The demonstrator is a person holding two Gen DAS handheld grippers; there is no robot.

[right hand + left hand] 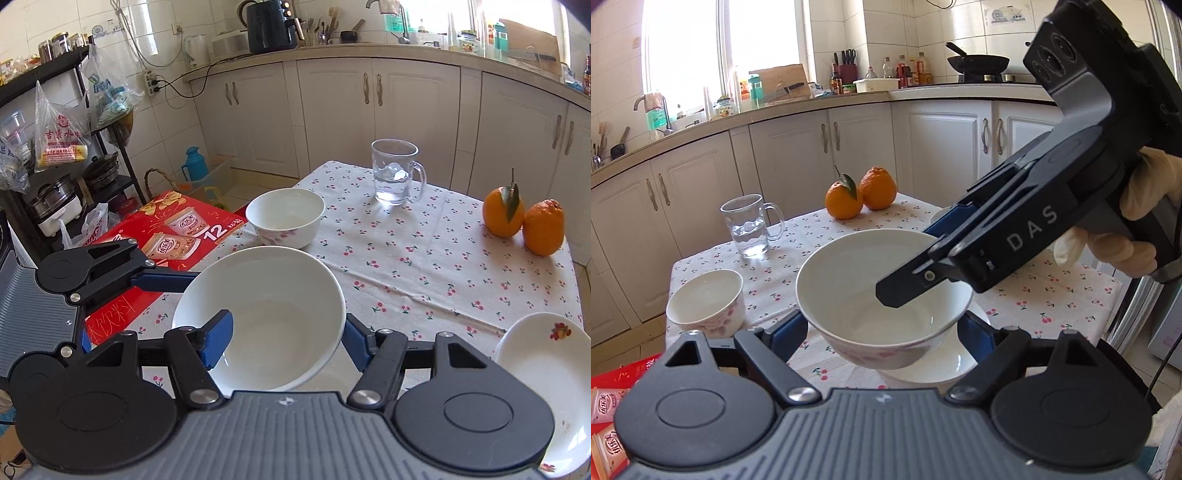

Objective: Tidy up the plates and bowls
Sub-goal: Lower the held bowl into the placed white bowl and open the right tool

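A large white bowl [849, 280] [280, 325] with a pink flower pattern hangs just above the cherry-print table. My left gripper [882, 321] is shut on it, one blue finger [790, 328] on each side of its outer wall. My right gripper [908, 262] [288, 317] comes in from the right and straddles the bowl's wall. One of its fingers [218, 339] is inside the bowl and the other lies against the outside. A white plate [942, 369] sits on the table under the bowl. A smaller white bowl [705, 299] [284, 214] stands near the table's left edge.
A glass mug [750, 225] [395, 173] of water and two oranges [860, 195] [524, 221] stand at the far side of the table. Another white plate [539, 369] with a fruit motif lies at the near right. A red carton [166, 229] sits beside the table. Cabinets line the walls.
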